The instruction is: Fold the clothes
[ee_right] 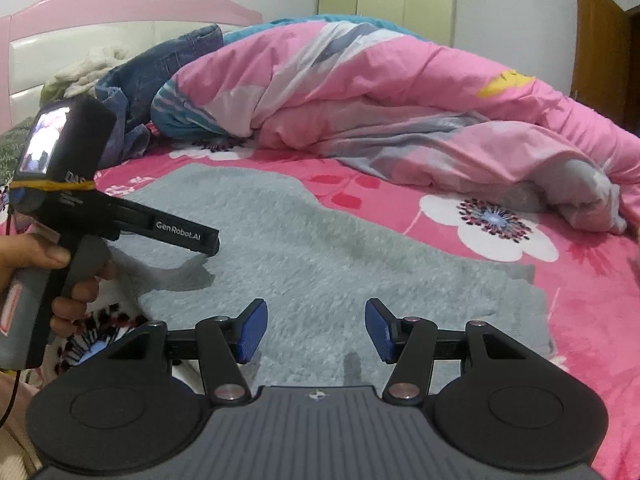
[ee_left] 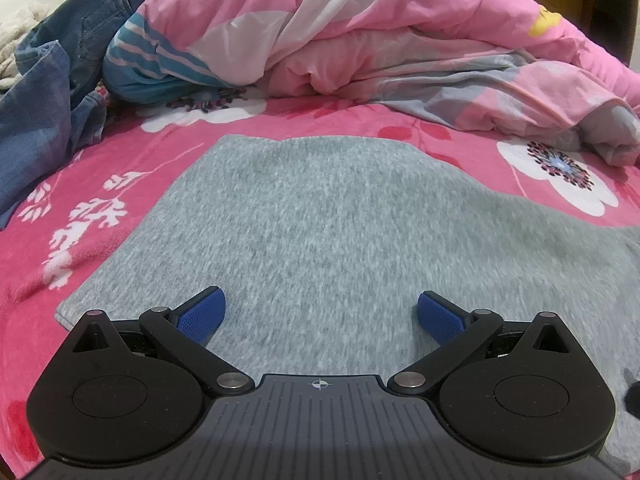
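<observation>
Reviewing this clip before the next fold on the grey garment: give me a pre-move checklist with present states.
1. Left gripper open, fingers empty: ok.
2. Right gripper open, fingers empty: ok.
3. Grey garment lying flat on the bedsheet: ok, mostly smooth.
4. Garment clear of the pink quilt and jeans: ok, apart from both.
5. Near hem in view for a grasp: cannot tell, hidden under the grippers.
6. Left hand clear of the right fingers: ok.
</observation>
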`<state>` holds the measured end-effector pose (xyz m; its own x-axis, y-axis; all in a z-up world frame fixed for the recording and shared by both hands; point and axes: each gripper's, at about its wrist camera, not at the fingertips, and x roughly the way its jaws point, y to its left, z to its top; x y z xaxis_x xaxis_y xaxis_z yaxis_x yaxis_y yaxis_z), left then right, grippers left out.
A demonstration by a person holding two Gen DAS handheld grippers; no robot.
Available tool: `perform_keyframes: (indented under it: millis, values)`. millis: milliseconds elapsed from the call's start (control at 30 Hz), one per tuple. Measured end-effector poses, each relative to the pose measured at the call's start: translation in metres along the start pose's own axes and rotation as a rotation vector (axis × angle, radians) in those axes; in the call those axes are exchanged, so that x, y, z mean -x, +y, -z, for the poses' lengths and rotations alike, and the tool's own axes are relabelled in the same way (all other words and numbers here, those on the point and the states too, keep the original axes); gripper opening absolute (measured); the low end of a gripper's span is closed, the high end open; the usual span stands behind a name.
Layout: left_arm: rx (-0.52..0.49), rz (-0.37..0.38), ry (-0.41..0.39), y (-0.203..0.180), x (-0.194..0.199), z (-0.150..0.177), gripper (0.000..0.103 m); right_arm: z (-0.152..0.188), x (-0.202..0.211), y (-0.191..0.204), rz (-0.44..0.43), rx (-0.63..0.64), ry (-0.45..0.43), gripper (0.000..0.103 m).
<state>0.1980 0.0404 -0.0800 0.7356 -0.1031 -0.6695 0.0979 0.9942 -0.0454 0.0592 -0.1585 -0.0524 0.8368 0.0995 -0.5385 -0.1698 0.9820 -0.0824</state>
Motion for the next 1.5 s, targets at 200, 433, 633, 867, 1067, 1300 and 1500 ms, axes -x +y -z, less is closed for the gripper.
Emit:
perform_keyframes:
  millis: [200,433,633,867,1067,1300,1500]
  values:
    - [0.006,0.003,0.006,0.001,-0.001,-0.001,0.103,-0.001,-0.016,-0.001,0.011,-0.008,0.008,0.057]
    - [0.005,-0.003,-0.004,0.0,0.0,0.001,0.103,0.01,-0.036,-0.001,0.021,-0.028,0.039,0.057]
    - [0.002,-0.004,-0.016,0.0,0.0,0.003,0.103,0.016,-0.038,-0.001,0.022,-0.037,0.025,0.057]
    - [0.001,-0.009,-0.022,-0.002,0.0,0.003,0.103,0.018,-0.038,0.0,0.029,-0.035,0.015,0.057]
    - [0.0,-0.009,-0.023,-0.001,0.0,0.004,0.103,0.018,-0.038,0.001,0.036,-0.034,0.015,0.057]
    - [-0.003,-0.006,-0.025,-0.001,0.001,0.004,0.103,0.019,-0.038,0.004,0.048,-0.03,0.017,0.057]
    - [-0.004,-0.001,-0.026,-0.001,0.002,0.004,0.103,0.018,-0.038,0.005,0.055,-0.028,0.018,0.057]
